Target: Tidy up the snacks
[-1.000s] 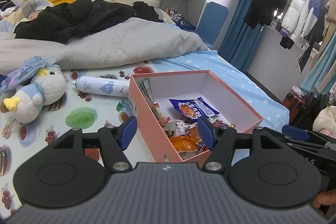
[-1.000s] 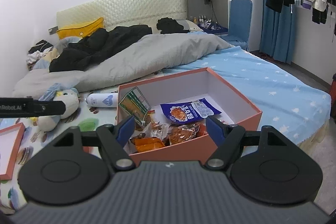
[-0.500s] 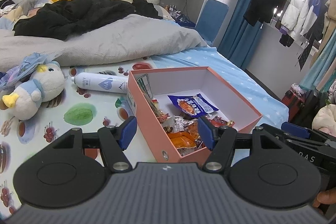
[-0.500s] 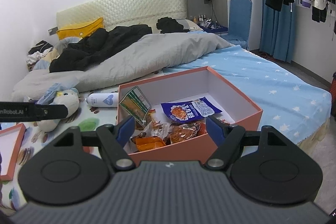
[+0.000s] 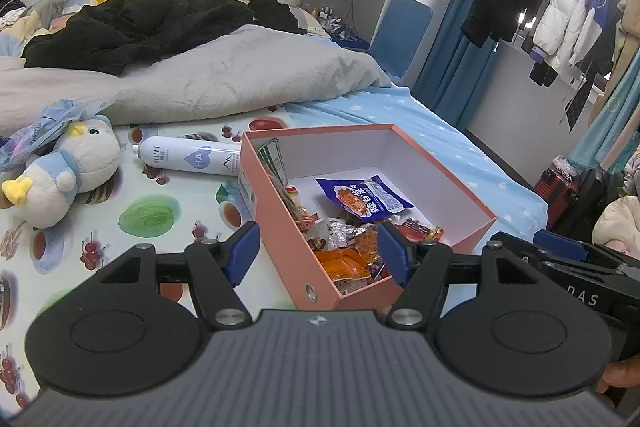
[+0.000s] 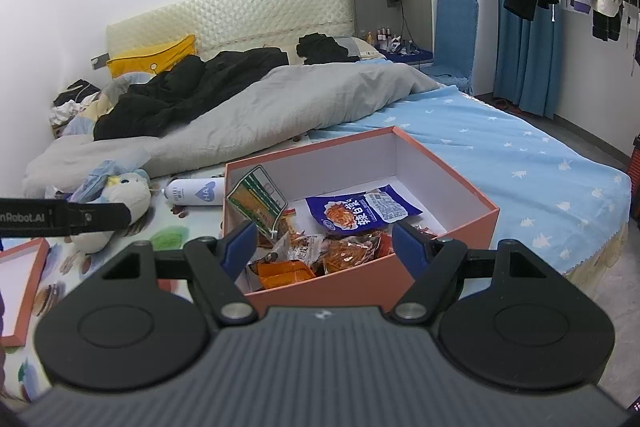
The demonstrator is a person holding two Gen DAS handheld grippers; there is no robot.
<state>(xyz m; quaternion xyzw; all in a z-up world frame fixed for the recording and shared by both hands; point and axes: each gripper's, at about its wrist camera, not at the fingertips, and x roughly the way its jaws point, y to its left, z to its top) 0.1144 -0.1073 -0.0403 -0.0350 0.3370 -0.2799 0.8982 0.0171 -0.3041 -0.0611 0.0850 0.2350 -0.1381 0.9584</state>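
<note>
Snacks fill the near left corner of the orange box (image 6: pixel 400 275), which sits on the bed in front of me, with a blue packet (image 6: pixel 362 210) lying flat near its middle and a green packet (image 6: pixel 256 201) leaning on its left wall. My left gripper (image 5: pixel 318 253) hangs spread apart over the box's near corner, gripping nothing. My right gripper (image 6: pixel 324 247) is likewise released above the near wall. Left of the box lie a white bottle (image 5: pixel 188 159) and a plush bird (image 5: pixel 60 175).

My pads (image 5: pixel 244 251) are blue; the box (image 5: pixel 280 223) is salmon outside, white inside, on a fruit-print cloth (image 5: pixel 148 215).
</note>
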